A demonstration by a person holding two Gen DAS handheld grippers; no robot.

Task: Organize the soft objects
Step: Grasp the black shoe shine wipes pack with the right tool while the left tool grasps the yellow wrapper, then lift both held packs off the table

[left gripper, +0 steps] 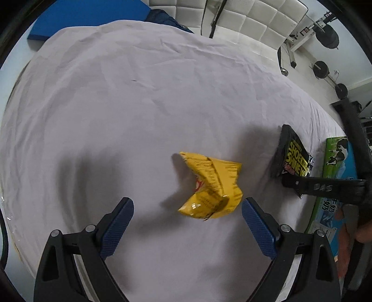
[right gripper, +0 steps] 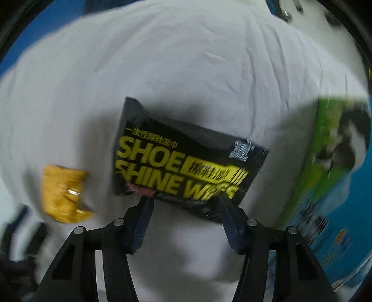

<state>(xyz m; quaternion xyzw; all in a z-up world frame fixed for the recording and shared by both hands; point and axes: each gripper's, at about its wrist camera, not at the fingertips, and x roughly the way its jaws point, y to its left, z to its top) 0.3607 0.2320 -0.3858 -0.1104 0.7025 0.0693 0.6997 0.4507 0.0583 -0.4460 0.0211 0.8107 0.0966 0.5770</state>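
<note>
A crumpled yellow packet [left gripper: 212, 185] lies on the white sheet [left gripper: 139, 93]. My left gripper [left gripper: 187, 202] hangs just above it, wide open; the packet sits between the blue pads, nearer the right one, and touches neither. A black "Shoe Shine Wipes" pack [right gripper: 183, 160] lies to the right [left gripper: 291, 155]. My right gripper [right gripper: 184, 199] is half closed over the pack's near edge. Its fingertips [right gripper: 146, 204] overlap that edge, but the pack is wider than the gap and I see no pinch. The yellow packet [right gripper: 64, 195] shows blurred to its left.
A green and blue milk carton box [left gripper: 334, 158] [right gripper: 325, 162] lies along the sheet's right edge, close to the black pack. A blue board [left gripper: 88, 16] sits at the far left. A white tufted backrest [left gripper: 255, 21] and dumbbell weights [left gripper: 320, 68] stand beyond the sheet.
</note>
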